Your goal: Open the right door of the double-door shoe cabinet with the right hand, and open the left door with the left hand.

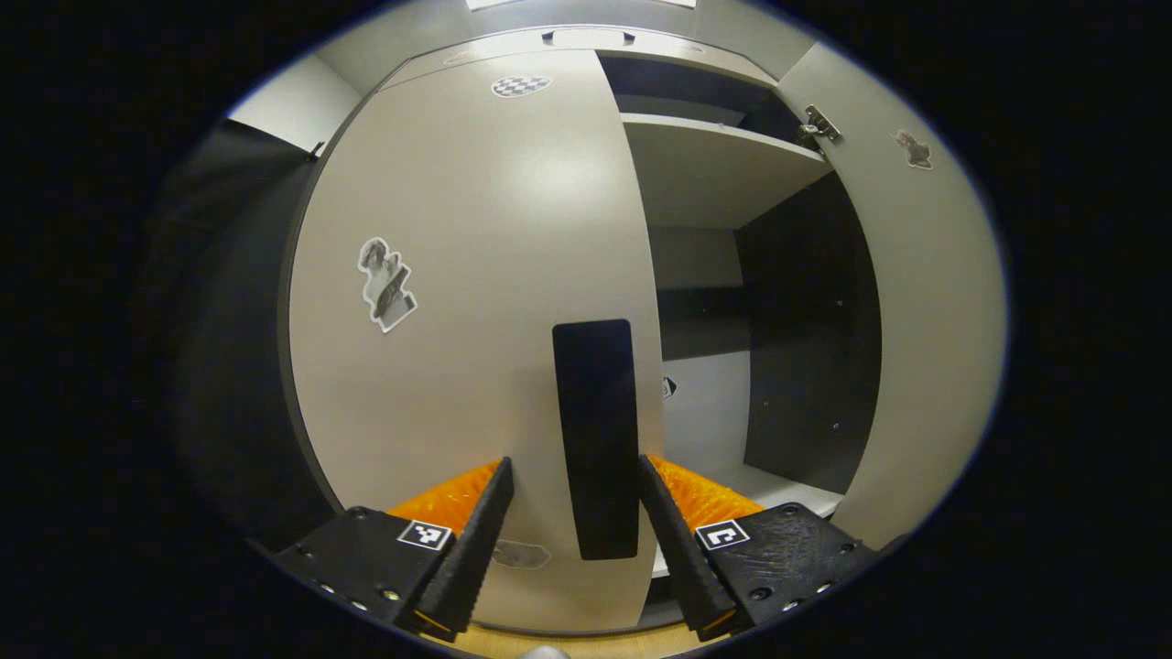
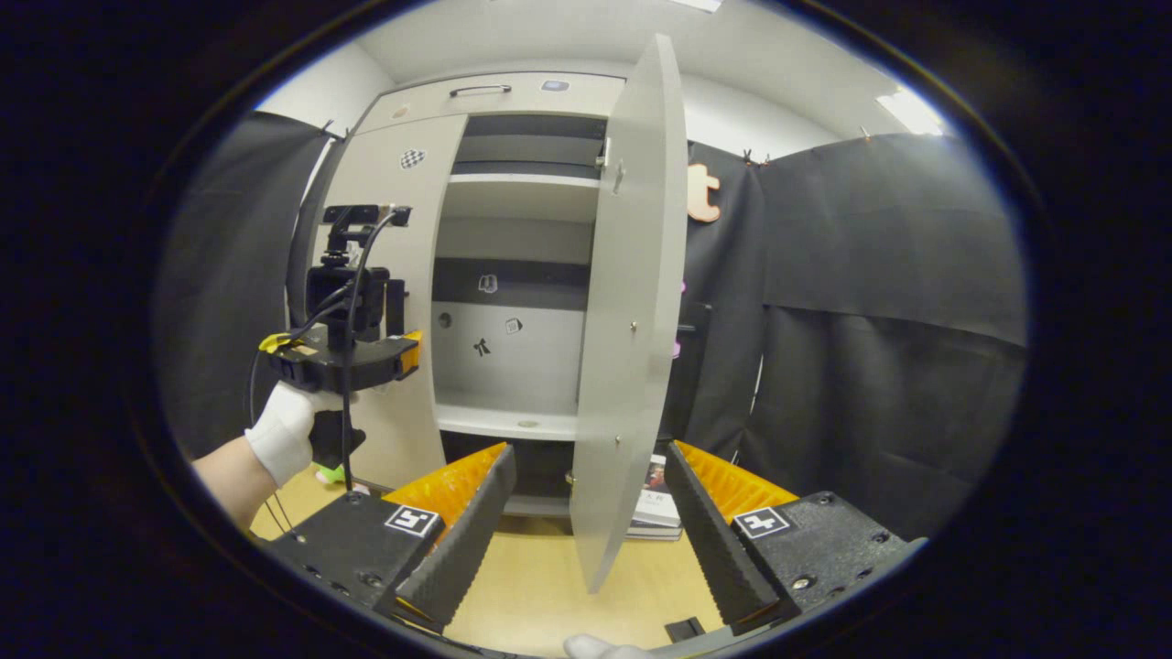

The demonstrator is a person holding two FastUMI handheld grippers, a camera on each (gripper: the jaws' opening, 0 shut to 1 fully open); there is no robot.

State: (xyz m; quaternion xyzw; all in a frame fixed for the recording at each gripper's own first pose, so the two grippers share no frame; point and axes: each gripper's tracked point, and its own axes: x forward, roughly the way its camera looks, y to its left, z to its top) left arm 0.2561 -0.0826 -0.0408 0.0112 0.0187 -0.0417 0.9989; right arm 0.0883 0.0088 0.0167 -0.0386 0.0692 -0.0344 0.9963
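Left gripper view shows our wide-open left gripper (image 1: pixel 572 522) straddling the black handle (image 1: pixel 595 439); we should close squarely on it before pulling the left door (image 1: pixel 458 275), while the right gripper (image 2: pixel 586 513) hangs open near the already opened right door (image 2: pixel 632 302).

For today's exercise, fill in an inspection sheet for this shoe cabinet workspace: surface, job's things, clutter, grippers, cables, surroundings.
Surface: wooden floor in front of the cabinet.
Job's things: right door swung wide open; left door closed, its dark handle between the left gripper's fingers.
Clutter: books on the floor behind the open door.
Grippers: left gripper open around the handle, not pressing; right gripper open, holding nothing.
Cables: black cable hanging from the left gripper.
Surroundings: black cloth walls.
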